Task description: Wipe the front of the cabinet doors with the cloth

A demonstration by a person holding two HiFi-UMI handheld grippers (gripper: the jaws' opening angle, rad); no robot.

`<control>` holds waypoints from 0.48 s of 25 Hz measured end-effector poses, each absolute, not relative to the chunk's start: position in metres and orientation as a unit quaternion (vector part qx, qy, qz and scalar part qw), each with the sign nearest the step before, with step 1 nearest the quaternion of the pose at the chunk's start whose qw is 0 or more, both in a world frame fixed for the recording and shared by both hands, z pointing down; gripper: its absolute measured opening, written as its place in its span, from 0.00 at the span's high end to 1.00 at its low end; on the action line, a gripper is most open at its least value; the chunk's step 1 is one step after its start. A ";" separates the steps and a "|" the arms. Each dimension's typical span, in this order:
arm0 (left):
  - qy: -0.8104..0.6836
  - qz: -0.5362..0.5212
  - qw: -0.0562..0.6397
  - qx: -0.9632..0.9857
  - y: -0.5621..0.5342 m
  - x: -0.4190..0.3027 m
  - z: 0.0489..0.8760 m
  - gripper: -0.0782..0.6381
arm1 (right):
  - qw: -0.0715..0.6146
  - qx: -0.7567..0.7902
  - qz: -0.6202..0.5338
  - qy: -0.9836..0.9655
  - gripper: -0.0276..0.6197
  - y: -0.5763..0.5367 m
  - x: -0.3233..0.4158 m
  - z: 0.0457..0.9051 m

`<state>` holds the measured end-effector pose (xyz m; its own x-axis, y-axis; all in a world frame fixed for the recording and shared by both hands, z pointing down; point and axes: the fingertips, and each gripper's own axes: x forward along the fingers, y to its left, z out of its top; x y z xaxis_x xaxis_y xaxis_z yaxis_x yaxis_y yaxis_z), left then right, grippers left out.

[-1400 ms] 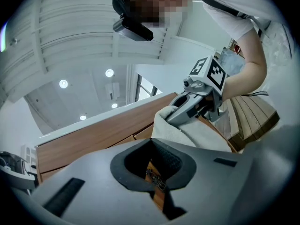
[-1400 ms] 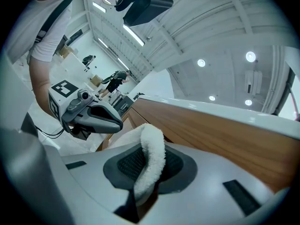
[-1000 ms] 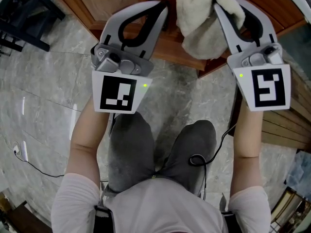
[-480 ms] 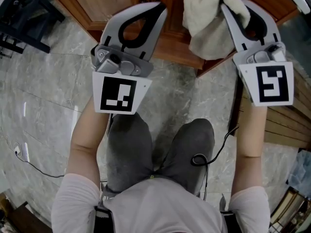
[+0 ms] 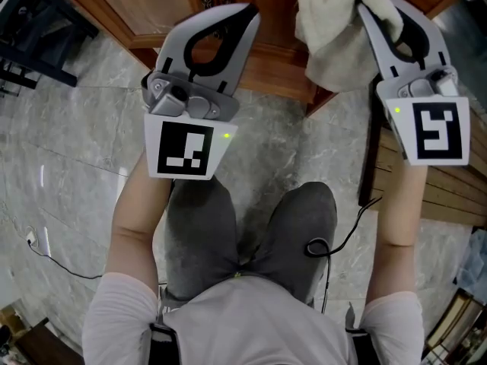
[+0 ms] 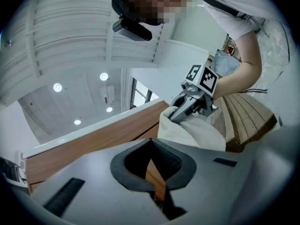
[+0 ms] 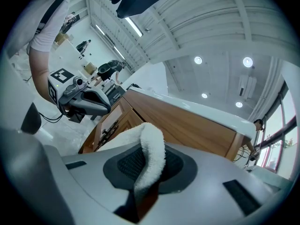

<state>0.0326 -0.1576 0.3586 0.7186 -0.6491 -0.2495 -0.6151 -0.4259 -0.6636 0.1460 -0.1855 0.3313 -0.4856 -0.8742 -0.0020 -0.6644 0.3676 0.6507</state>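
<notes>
Grey marble floor (image 5: 68, 150), white floor cable (image 5: 32, 239), slatted wooden panel (image 5: 449, 196)

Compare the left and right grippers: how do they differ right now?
The right gripper is closed on the cloth; the left gripper has its jaws together on nothing. The left gripper's marker cube shows a different pattern from the right gripper's marker cube. Both grippers point toward the wooden cabinet.

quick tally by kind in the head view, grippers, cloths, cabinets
grippers: 2, left gripper and right gripper
white cloth: 1
wooden cabinet: 1
total: 4
</notes>
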 end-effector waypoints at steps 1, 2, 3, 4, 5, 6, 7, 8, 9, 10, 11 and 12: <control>0.373 -0.022 0.385 -0.844 -0.155 0.038 0.358 0.87 | 0.177 0.479 -0.297 -0.807 0.84 -0.183 0.154 0.331; 0.371 -0.022 0.387 -0.844 -0.152 0.042 0.358 0.87 | 0.178 0.482 -0.296 -0.805 0.84 -0.181 0.161 0.331; 0.370 -0.021 0.390 -0.843 -0.150 0.045 0.357 0.87 | 0.180 0.484 -0.297 -0.803 0.84 -0.179 0.167 0.331; 0.369 -0.021 0.391 -0.843 -0.148 0.046 0.356 0.87 | 0.183 0.486 -0.300 -0.801 0.84 -0.177 0.171 0.330; 0.369 -0.020 0.392 -0.843 -0.147 0.046 0.356 0.87 | 0.186 0.487 -0.302 -0.798 0.84 -0.176 0.175 0.330; 0.370 -0.018 0.392 -0.842 -0.146 0.046 0.356 0.87 | 0.189 0.490 -0.302 -0.796 0.84 -0.175 0.178 0.330; 0.371 -0.016 0.390 -0.843 -0.145 0.045 0.355 0.87 | 0.191 0.493 -0.302 -0.794 0.84 -0.174 0.182 0.330; 0.372 -0.014 0.388 -0.843 -0.144 0.045 0.355 0.87 | 0.193 0.496 -0.301 -0.791 0.84 -0.172 0.185 0.330; 0.372 -0.013 0.387 -0.844 -0.143 0.045 0.356 0.87 | 0.195 0.499 -0.302 -0.789 0.84 -0.171 0.189 0.331; 0.372 -0.012 0.386 -0.844 -0.141 0.045 0.357 0.87 | 0.198 0.502 -0.302 -0.786 0.84 -0.169 0.193 0.332; 0.371 -0.013 0.386 -0.844 -0.140 0.044 0.359 0.87 | 0.202 0.507 -0.300 -0.782 0.84 -0.168 0.197 0.333; 0.370 -0.013 0.387 -0.845 -0.139 0.044 0.361 0.87 | 0.205 0.512 -0.298 -0.779 0.84 -0.166 0.203 0.334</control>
